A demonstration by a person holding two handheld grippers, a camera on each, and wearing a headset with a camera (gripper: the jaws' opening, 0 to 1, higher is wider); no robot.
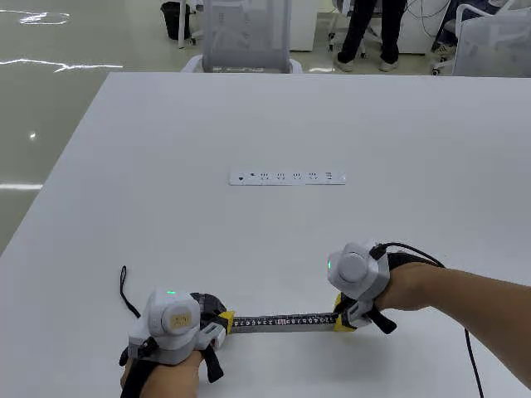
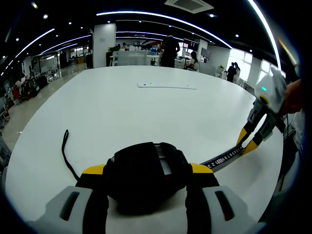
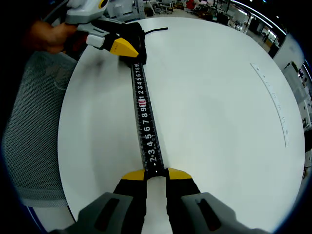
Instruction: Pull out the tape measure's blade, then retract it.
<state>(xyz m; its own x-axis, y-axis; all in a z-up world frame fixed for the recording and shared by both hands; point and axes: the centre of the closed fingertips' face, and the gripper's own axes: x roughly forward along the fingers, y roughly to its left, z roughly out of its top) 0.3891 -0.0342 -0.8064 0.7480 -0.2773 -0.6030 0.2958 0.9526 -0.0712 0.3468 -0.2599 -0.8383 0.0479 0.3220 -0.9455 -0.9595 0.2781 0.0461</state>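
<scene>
The black tape measure case (image 2: 146,175) sits on the white table, clamped between the yellow-tipped jaws of my left gripper (image 2: 148,170). In the head view the case (image 1: 209,308) lies at the near left with the left gripper (image 1: 217,322) around it. Its black blade (image 1: 282,321) with white numbers runs right along the table to my right gripper (image 1: 343,319). In the right gripper view the blade (image 3: 145,122) stretches from the case (image 3: 127,41) down to the right gripper (image 3: 156,173), which is shut on the blade's end. A black wrist strap (image 2: 66,151) trails left of the case.
A white power strip (image 1: 287,177) lies flat in the middle of the table. A grey mesh chair (image 1: 246,37) stands at the far edge, with a person's legs (image 1: 372,33) beyond. A black cable (image 1: 469,348) runs off my right hand.
</scene>
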